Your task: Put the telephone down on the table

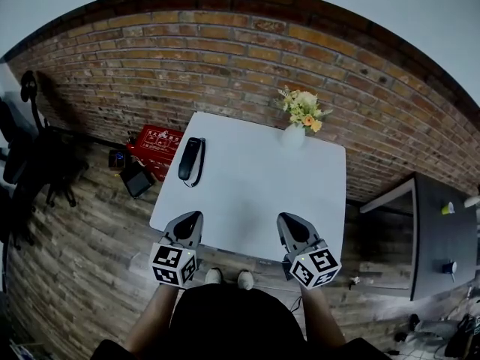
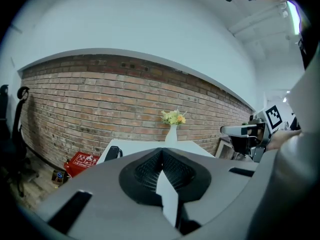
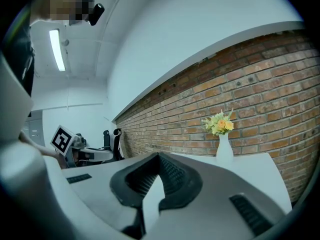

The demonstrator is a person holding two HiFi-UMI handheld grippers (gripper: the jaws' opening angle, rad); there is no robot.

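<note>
Brick wall (image 1: 225, 58) in red-brown courses ran behind a white square table (image 1: 255, 193) that stood on a worn wooden floor. The telephone (image 1: 190, 160), a dark handset with its cord looped beside it, lay flat on the table near the far left edge, apart from both grippers. A white vase of yellow flowers (image 1: 300, 118) stood at the back edge, well clear of the handset. The left gripper (image 1: 187, 222) and the right gripper (image 1: 289, 222) were held low over the near edge of the table, side by side. Each had its jaws pressed together with nothing between them, so neither claw held anything. Judging by this, the handset was already set down and the grippers sat in a resting pose near the person's body. A red box (image 1: 156, 147) on the floor left of the table bore white writing too small to read. The cubes on the grippers showed black-and-white square markers but no words. No brand could be made out on the telephone.
</note>
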